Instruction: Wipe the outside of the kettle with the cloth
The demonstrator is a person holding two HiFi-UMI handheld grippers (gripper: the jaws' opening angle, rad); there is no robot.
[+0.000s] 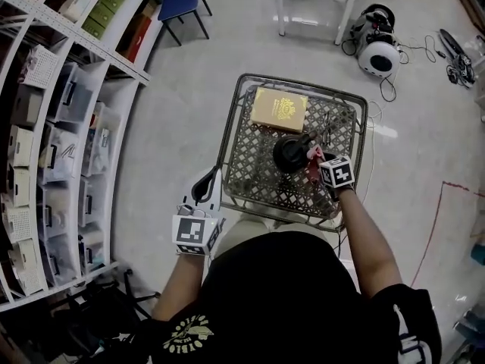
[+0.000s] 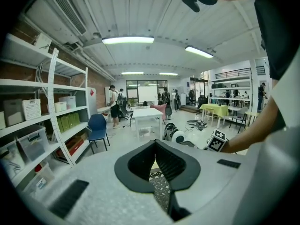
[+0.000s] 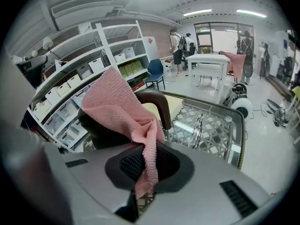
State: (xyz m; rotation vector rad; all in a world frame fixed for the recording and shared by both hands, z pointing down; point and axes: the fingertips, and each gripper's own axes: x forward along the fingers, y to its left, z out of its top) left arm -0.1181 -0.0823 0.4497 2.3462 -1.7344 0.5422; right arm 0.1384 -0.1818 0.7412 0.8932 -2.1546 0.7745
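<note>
Wire-mesh cart (image 1: 227, 146) beside storage shelves: kettle (image 1: 292, 155) upright mid-cart. Right gripper (image 3: 147, 165) clenched on pink cloth (image 3: 119, 109), just right of kettle, nearer. Left gripper (image 2: 157, 168) closed, empty, at cart's near-left corner.

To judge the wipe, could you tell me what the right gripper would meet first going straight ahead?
Probably the black kettle, just ahead of the right gripper, with the pink cloth it clamps draped against it; the exact gap is unclear.
</note>
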